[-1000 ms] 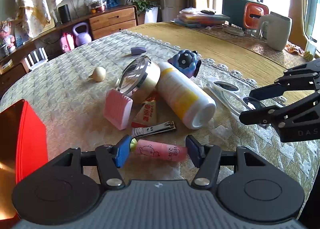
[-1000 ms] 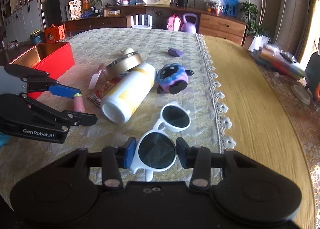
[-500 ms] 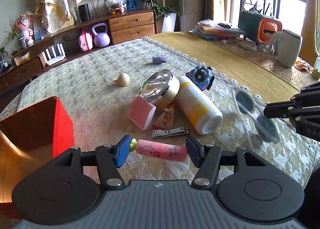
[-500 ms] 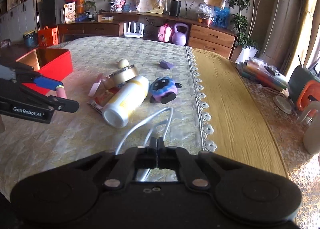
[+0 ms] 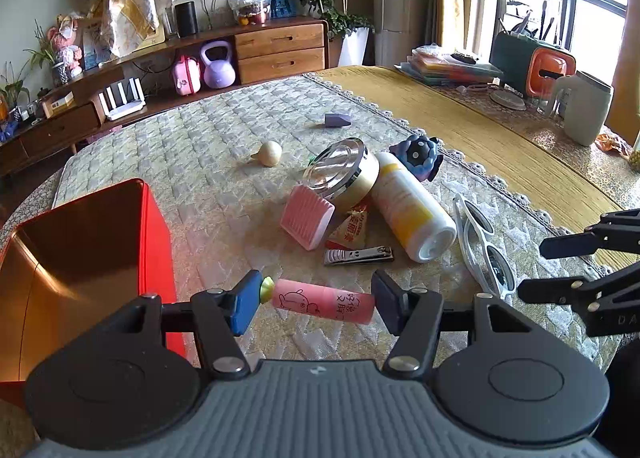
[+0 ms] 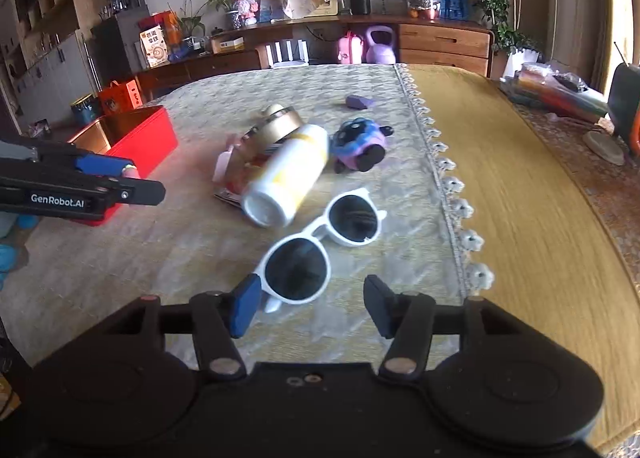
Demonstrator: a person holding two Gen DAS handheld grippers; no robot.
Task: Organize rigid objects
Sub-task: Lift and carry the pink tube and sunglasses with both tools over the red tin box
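My left gripper [image 5: 314, 300] is shut on a pink tube [image 5: 324, 300] with a yellow-green cap, held crosswise above the quilted table, just right of the open red tin box [image 5: 80, 258]. My right gripper [image 6: 312, 304] is open and empty; white sunglasses [image 6: 320, 248] lie on the cloth just ahead of its fingers, the near lens by the left pad. The sunglasses also show in the left wrist view [image 5: 486, 248]. The left gripper also shows in the right wrist view [image 6: 120, 182], by the red box [image 6: 136, 142].
A pile sits mid-table: white and yellow bottle [image 5: 412, 206], gold tin [image 5: 344, 174], pink ridged block [image 5: 306, 216], nail clipper [image 5: 358, 255], red sachet [image 5: 350, 228], blue-purple toy [image 5: 418, 154]. A beige ball [image 5: 270, 153] and purple wedge [image 5: 337, 120] lie farther back.
My right gripper closed on the sunglasses, then opened; they lie on the table again. My left gripper has lifted the pink tube up and back toward the red box.
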